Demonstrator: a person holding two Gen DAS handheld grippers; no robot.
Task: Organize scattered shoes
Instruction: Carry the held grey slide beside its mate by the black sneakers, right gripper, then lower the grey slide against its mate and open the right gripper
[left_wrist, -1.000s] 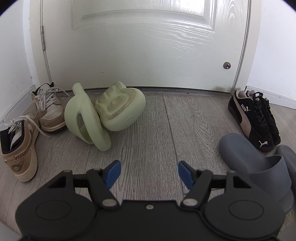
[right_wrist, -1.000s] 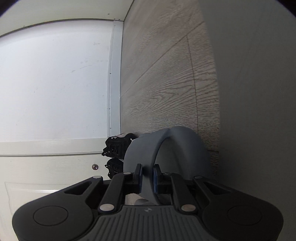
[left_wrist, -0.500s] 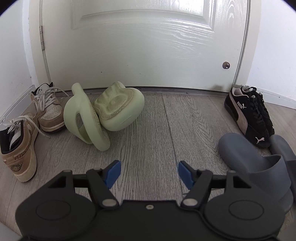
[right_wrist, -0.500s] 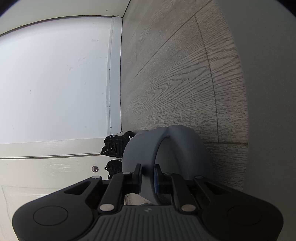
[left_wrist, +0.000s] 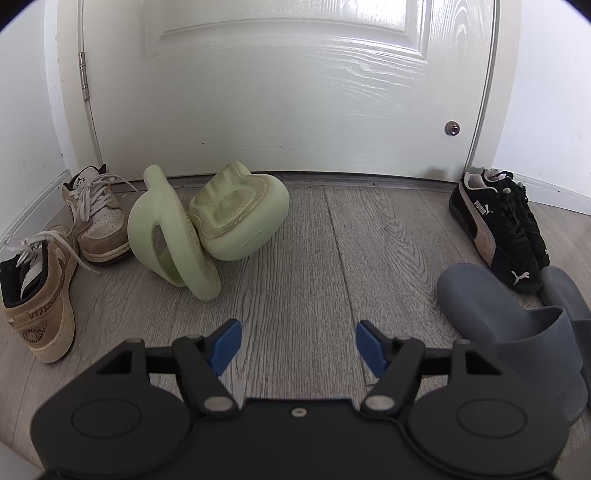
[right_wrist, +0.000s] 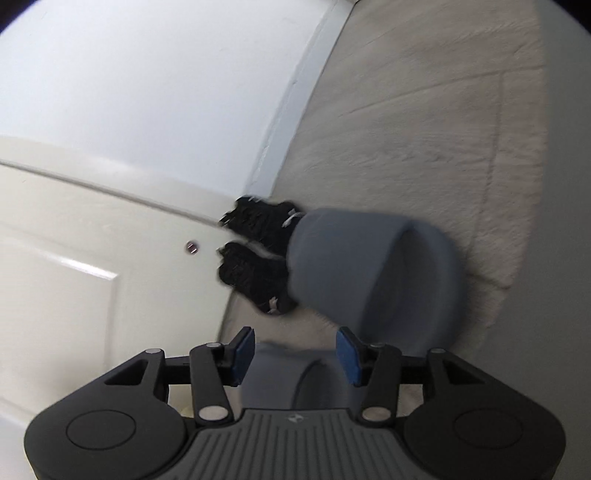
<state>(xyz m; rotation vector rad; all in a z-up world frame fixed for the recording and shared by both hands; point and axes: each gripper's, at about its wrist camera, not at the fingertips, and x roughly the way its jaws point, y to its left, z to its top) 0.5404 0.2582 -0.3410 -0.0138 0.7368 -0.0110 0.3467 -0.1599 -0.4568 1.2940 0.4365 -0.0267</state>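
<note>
Entry: grey slides (left_wrist: 517, 325), paired on the floor beside black sneakers (left_wrist: 498, 229), toes doorward, apparently lined up. Right tool (right_wrist: 295, 354): jaws opening, clear of the slide. Left tool (left_wrist: 297, 345): apart, empty. Green slides (left_wrist: 207, 229) remain tumbled near tan sneakers (left_wrist: 74, 240).

Ahead and to the right of my left claw, the black sneaker (left_wrist: 495, 236) carries the word "PUMA" in white letters on its side stripe, with a white leaping-cat logo near the toe. Left of the same claw, the tan sneaker (left_wrist: 35, 302) shows a dark winged emblem on its heel; its lettering is too small to read. My right claw's view shows no legible text
</note>
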